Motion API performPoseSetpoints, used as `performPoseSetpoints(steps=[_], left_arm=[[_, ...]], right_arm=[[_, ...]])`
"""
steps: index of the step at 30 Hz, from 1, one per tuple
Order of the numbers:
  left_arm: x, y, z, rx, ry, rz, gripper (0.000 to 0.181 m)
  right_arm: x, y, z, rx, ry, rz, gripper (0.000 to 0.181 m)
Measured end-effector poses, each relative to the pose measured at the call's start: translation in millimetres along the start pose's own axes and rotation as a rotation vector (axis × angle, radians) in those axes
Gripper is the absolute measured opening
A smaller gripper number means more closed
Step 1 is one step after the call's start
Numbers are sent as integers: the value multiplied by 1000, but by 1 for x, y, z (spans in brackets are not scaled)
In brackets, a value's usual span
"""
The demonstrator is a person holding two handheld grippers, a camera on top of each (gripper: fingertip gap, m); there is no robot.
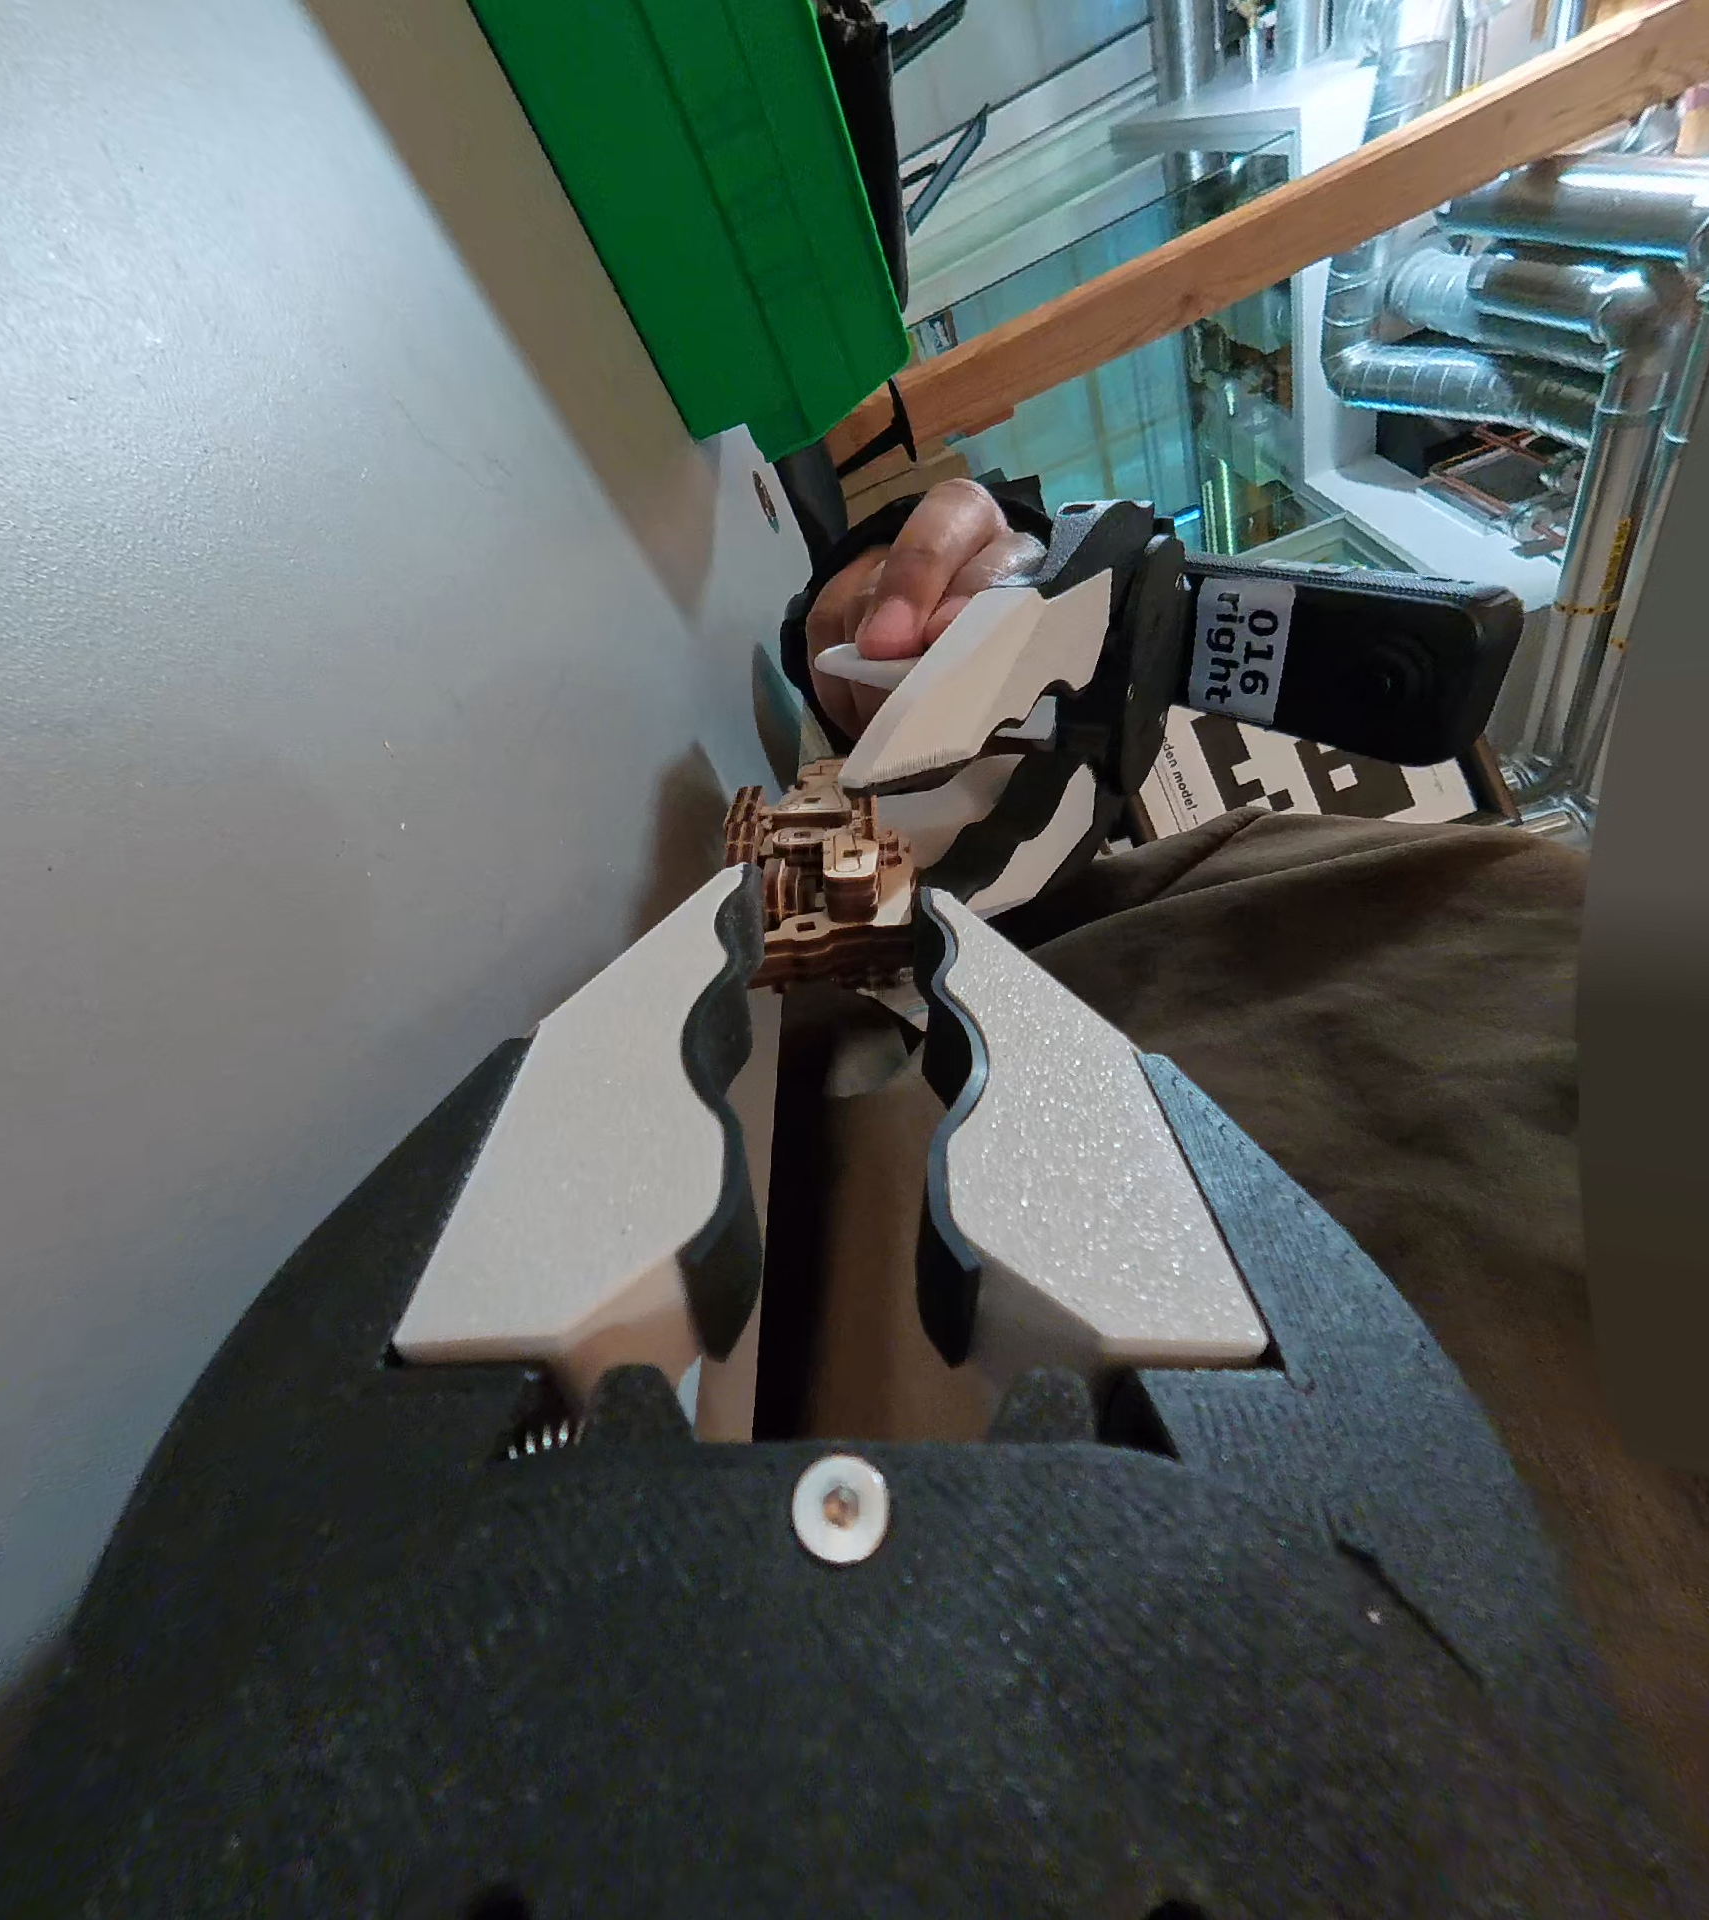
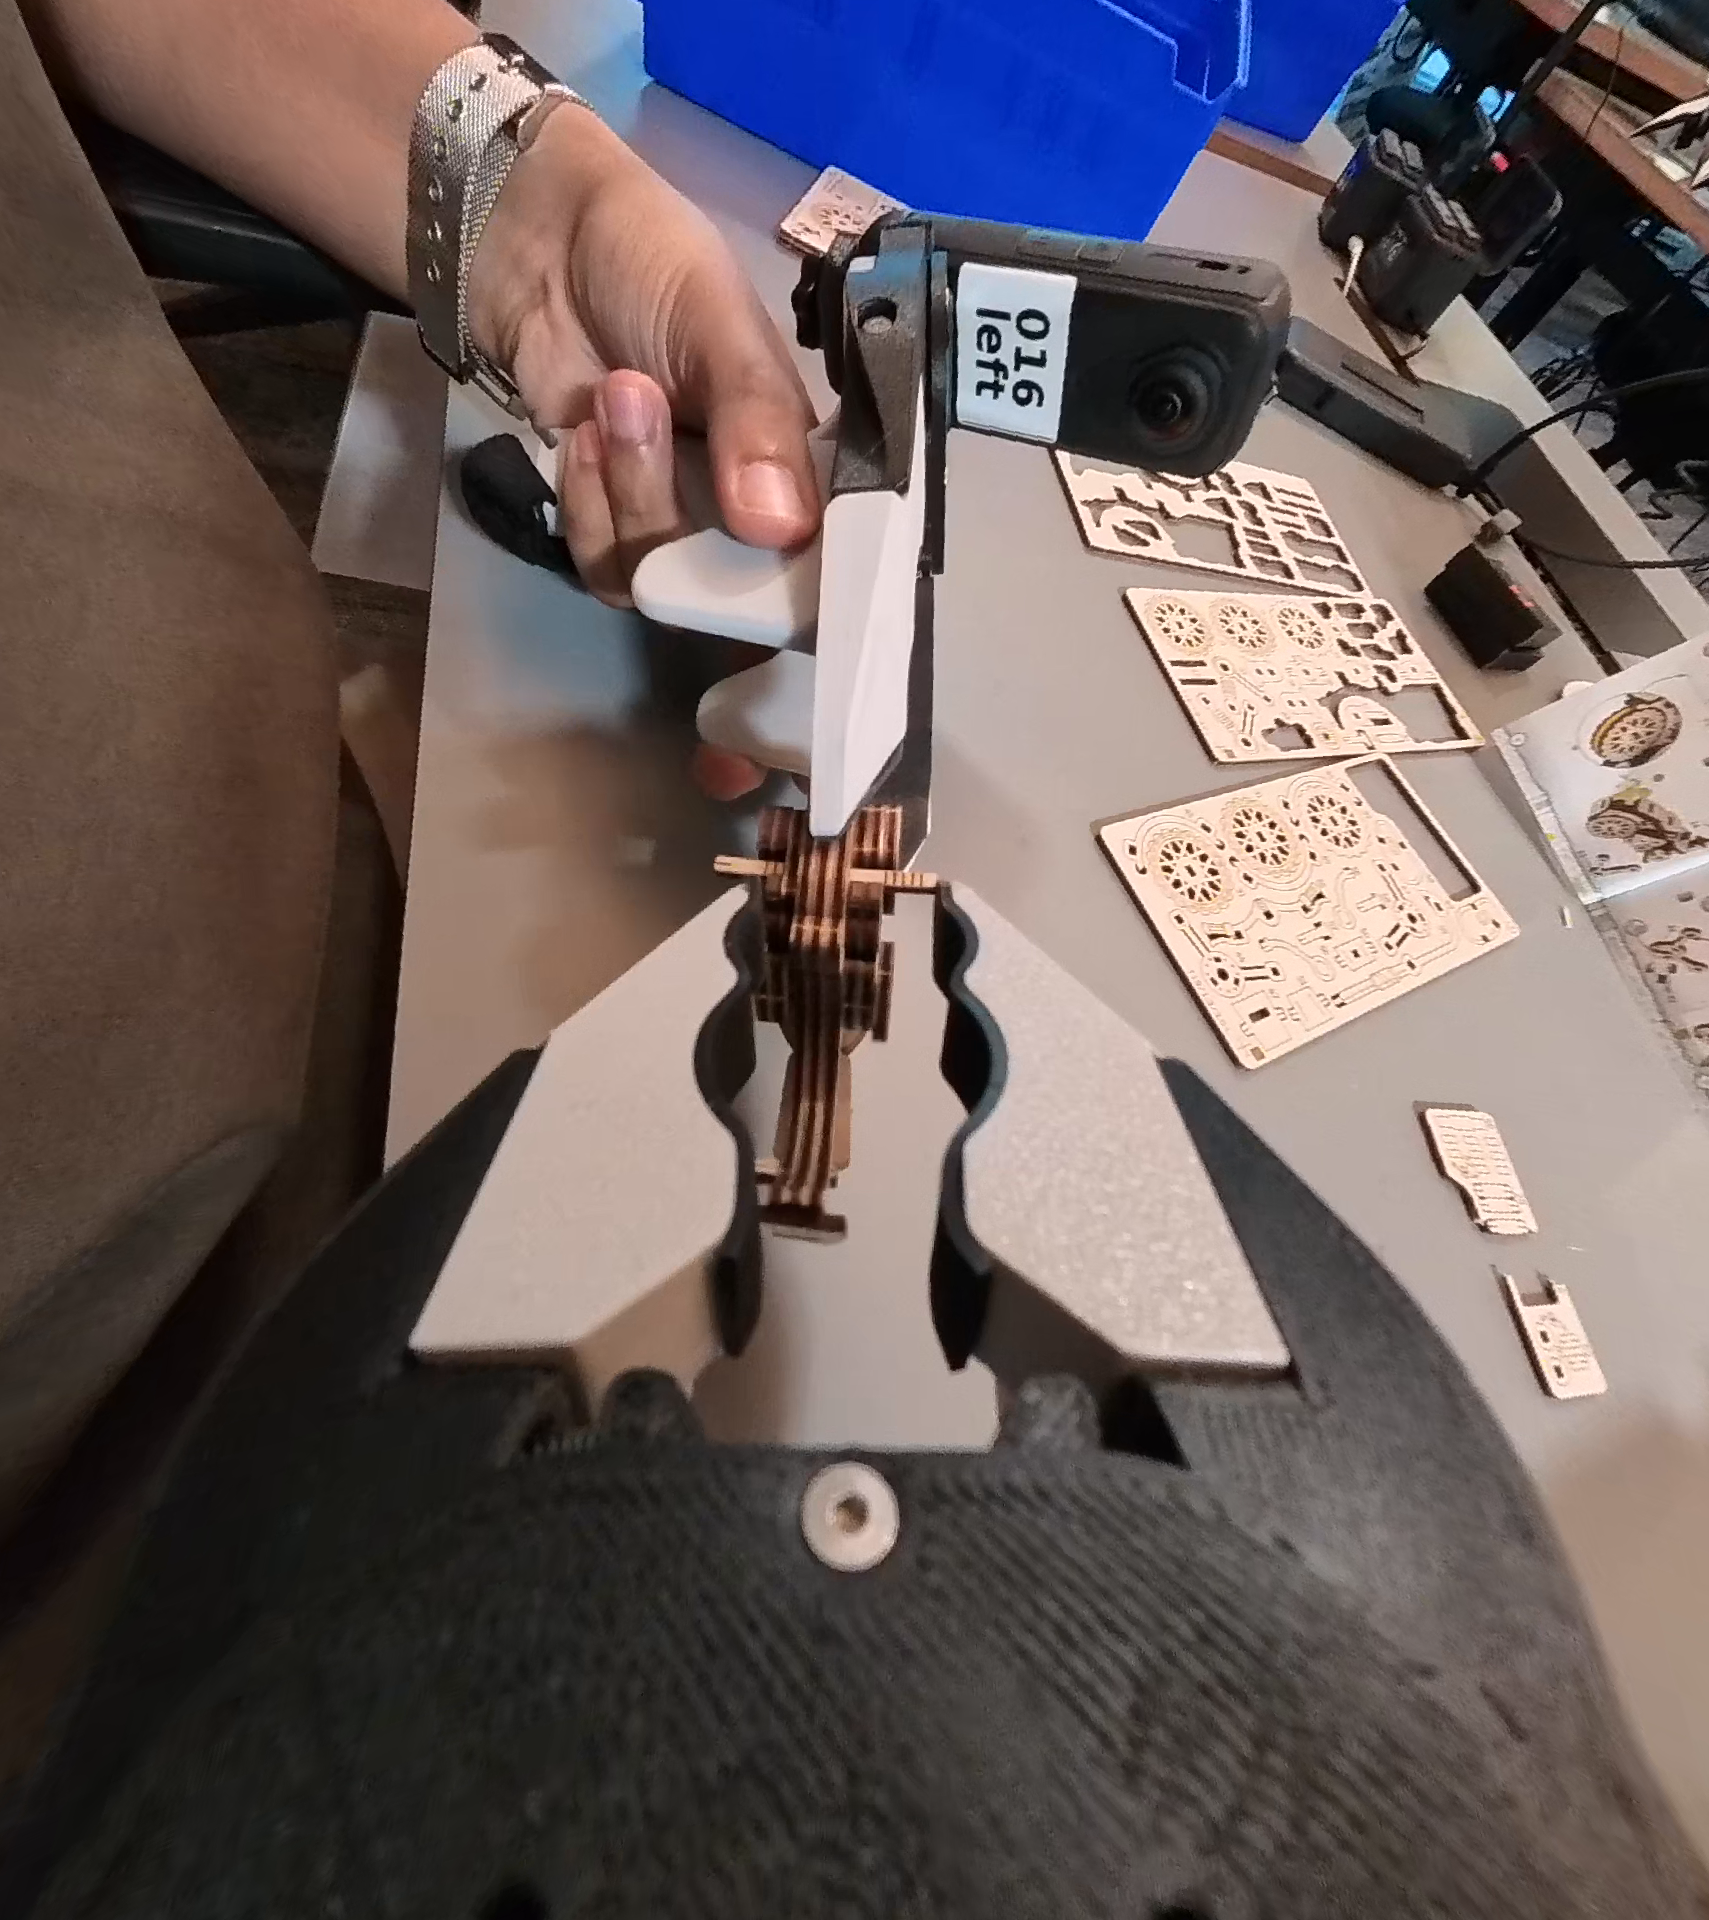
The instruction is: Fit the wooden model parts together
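Plywood is the main thing here: a small layered brown wooden model [image 2: 824,966], laser-cut w/ stacked plates and thin pegs sticking out the sides, held up in the air between both tools, above the grey counter [image 2: 1016,727].

Left tool [image 1: 834,914], white fingers w/ black wavy pads, is pinching the wooden model at its tips. In the right wrist view you see it come in from 12 o'clock, fingertips down on the top of the model, w/ a hand [image 2: 642,343] wearing a metal mesh watch band squeezing the handle.

Right tool [image 2: 839,914] has the model sitting between its fingers. Left pad looks like it's touching the stack, but there's a visible gap to the right pad, so can't tell if it's really gripping. In the left wrist view it sits at approx 1 o'clock from the model, tips right at the model's top edge.

On the counter at 2-3 o'clock: three pale laser-cut plywood sheets [image 2: 1307,914] w/ wheel shapes, printed instruction pages [image 2: 1681,727] further right, and two small loose wood pieces [image 2: 1478,1169] at approx 4 o'clock. Blue plastic bin [image 2: 985,94] at 12 o'clock. Green plastic bin [image 1: 725,208] shows in the left wrist view.
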State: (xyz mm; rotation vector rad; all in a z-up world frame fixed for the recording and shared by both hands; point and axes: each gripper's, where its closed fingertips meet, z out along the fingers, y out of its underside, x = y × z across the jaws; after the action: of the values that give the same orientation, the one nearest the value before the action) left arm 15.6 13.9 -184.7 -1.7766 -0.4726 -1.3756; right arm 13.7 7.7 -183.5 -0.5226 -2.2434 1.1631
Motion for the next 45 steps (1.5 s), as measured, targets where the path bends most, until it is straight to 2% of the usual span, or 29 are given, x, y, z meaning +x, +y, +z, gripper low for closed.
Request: performPoseSetpoints(steps=[15,18,20,23,27,31,39,45], left_arm=[[1,-6,-3,28,8,-7,25],[0,-7,-4,33,-12,16,25],[0,-9,-5,45,-24,44,25],[4,-17,-7,84,-64,132,25],[2,-23,-10,89,-234,380,26],[4,-23,-9,72,-338,573,26],[9,-10,1,-13,-396,826,26],[13,-8,2,-15,-374,848,26]], right_arm=[[6,-2,1,0,30,19,30],[11,0,1,-5,83,-21,45],[16,-1,-2,16,92,13,44],[24,-5,-7,78,83,125,43],[33,-14,-16,172,37,291,37],[36,-20,-22,234,-15,388,22],[20,-14,-15,179,-88,352,7],[13,-17,-16,193,-150,366,2]])
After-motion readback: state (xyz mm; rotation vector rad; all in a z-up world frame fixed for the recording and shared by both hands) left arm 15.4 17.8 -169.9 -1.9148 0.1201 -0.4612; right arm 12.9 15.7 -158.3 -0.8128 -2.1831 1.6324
